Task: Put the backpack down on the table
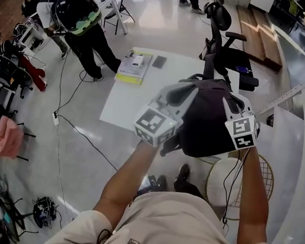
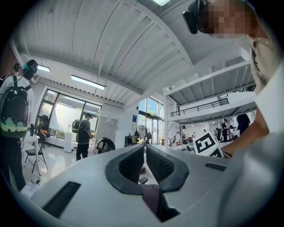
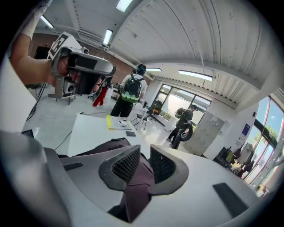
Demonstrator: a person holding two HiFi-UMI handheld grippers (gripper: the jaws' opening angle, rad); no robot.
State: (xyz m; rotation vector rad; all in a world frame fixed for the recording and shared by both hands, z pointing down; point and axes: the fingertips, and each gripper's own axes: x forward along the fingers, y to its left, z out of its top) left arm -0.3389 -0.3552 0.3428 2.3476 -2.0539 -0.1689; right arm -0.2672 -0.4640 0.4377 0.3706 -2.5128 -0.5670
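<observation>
Holding the dark maroon backpack [image 1: 205,123] in the air at the near edge of the white table [image 1: 136,99] with 2 grippers, the left gripper [image 2: 145,153] clamped fully together on a thin strap [image 2: 151,197], the right gripper [image 3: 145,162] narrowly parted and pinching a fold of fabric.

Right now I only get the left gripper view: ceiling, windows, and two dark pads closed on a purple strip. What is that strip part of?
Observer: That strap, clamped in the left tool, belongs to a dark purple backpack that the head view shows.
Operator: Does the other tool grip it too?
Observer: Yes. The right gripper view shows the right tool pinching purple backpack fabric.
Operator: What lies under the bag?
Observer: The near corner of a white table; I cannot tell whether the bag touches it.
</observation>
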